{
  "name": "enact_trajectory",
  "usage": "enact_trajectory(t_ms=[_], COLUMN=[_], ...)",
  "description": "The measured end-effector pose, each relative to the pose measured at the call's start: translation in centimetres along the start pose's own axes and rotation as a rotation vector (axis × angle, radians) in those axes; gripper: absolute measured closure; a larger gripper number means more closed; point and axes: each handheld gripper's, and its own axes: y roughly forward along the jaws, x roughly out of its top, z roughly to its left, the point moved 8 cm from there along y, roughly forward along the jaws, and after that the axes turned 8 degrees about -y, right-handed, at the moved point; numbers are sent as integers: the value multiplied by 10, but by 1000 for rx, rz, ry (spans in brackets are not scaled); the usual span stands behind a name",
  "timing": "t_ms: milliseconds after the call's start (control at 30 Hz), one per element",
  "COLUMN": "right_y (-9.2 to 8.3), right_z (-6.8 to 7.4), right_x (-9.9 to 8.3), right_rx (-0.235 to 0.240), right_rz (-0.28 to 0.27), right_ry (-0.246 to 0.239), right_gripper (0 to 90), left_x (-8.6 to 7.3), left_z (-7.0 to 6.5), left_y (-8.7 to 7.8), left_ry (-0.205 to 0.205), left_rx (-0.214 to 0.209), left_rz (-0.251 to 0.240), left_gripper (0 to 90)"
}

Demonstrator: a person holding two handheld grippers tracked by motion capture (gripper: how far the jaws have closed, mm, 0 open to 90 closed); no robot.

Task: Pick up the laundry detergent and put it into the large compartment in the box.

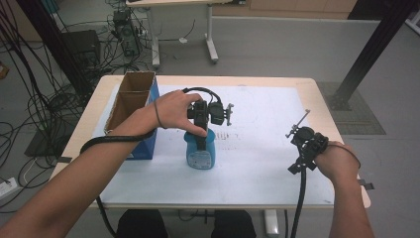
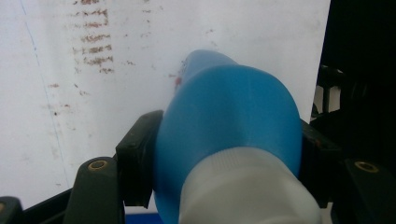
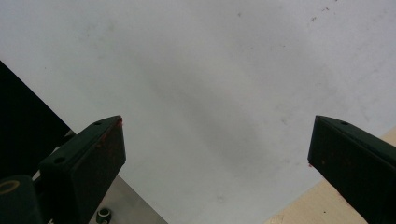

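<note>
A blue plastic bottle [image 1: 200, 156] with a white label stands upright on the white sheet [image 1: 257, 163] at the table's middle. My left gripper [image 1: 200, 135] comes down on it from above. In the left gripper view the blue bottle [image 2: 233, 107] has a white cap, and the left gripper [image 2: 224, 144] is shut on its upper part, one black pad on either side. My right gripper [image 1: 303, 148] hovers near the table's right edge, well apart from the bottle. Seen in its own view, the right gripper [image 3: 215, 140] stands wide open over bare white sheet, nothing between the pads.
An open cardboard box [image 1: 130, 106] with blue sides stands at the table's left, close to my left forearm. Brown smudges [image 2: 93, 46] mark the sheet beyond the bottle. A black post [image 1: 371, 49] rises behind the table's right corner, and cables lie on the floor to the left.
</note>
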Motion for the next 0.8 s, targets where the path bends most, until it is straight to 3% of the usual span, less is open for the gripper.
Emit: enact_trajectory(t_ms=[533,800], right_y=[-2,-6], right_z=[2,4], right_x=[-2,-1], right_rx=[-7,-18], right_rz=[-7,-15], right_ry=[-3,-10], right_gripper=[40,40], left_x=[0,-1], left_z=[-4,-9], left_y=[-3,-21], left_ry=[-34,-57], left_rx=[14,25], left_rz=[4,-26], left_gripper=[368,368])
